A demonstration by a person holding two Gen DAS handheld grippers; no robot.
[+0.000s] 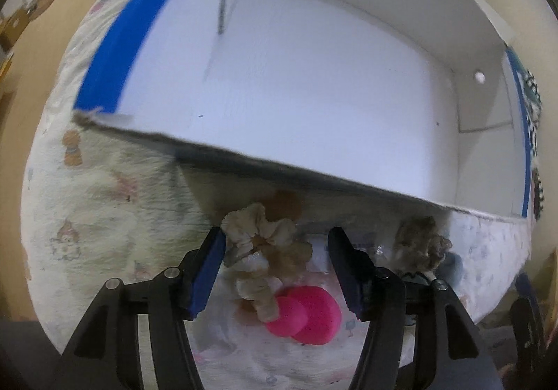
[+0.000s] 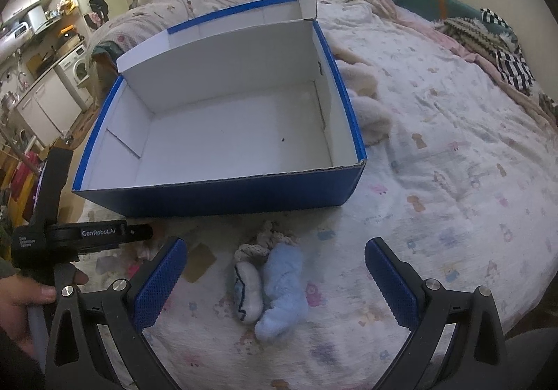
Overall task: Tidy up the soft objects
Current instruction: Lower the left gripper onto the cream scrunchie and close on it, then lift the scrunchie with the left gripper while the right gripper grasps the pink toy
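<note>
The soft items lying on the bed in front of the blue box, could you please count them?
4 visible: a beige crinkled scrunchie between the left gripper's fingers, a grey-brown scrunchie, a white sock, a light-blue fluffy sock. More may be hidden.

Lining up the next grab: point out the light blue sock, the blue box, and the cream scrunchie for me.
light blue sock (image 2: pixel 284 289): right wrist view, middle of its fuzzy body.
blue box (image 2: pixel 223 196): right wrist view, its near outer wall.
cream scrunchie (image 1: pixel 265 243): left wrist view, its ruffled middle, between the open fingers.
</note>
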